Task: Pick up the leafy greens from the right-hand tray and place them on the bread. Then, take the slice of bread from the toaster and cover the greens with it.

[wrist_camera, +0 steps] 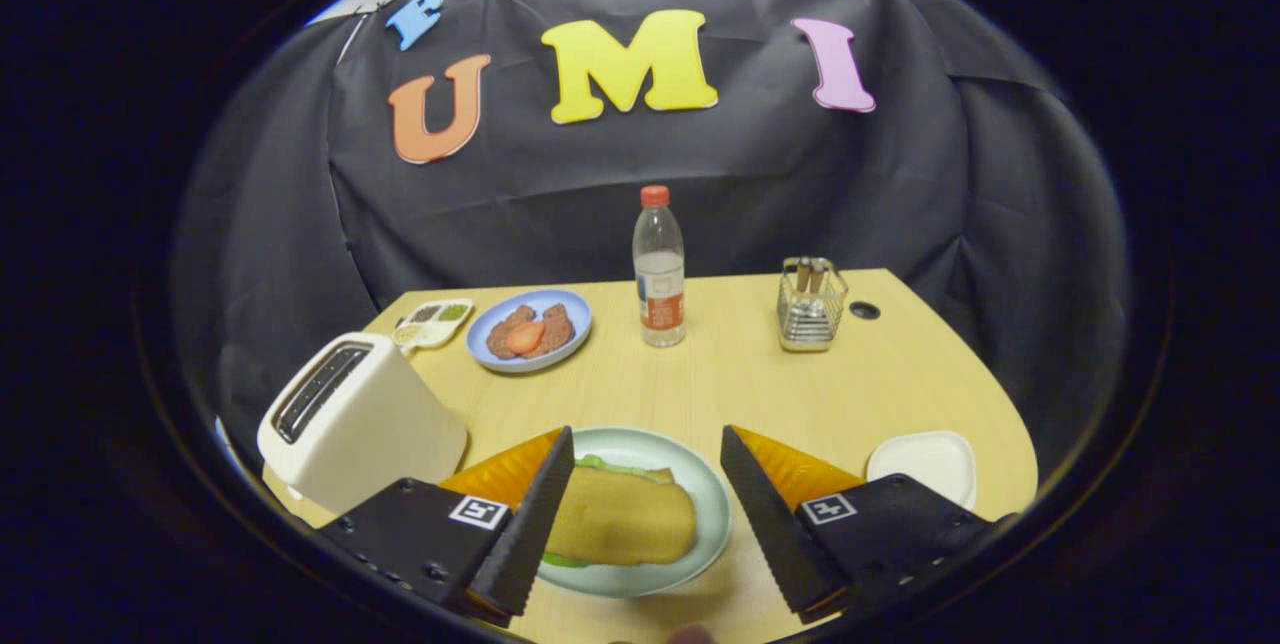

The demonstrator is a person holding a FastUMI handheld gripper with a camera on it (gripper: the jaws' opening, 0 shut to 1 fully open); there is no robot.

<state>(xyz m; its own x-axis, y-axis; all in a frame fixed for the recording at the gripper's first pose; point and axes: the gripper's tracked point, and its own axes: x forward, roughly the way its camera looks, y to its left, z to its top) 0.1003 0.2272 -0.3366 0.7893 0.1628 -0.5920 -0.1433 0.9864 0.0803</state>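
Now the gripper (647, 444) gapes wide, holding nothing; between its fingers sits the pale green plate (705, 484) with bread slice (620, 522) covering leafy greens (628, 469), toaster (360, 419) at nine o'clock.

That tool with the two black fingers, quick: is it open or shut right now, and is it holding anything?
Tool: open and holding nothing; its fingers are spread on either side of the bread lying over the greens on the plate.

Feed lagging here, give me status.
Gripper open, empty. Bread covers greens on plate, between fingers. Nothing in the way.
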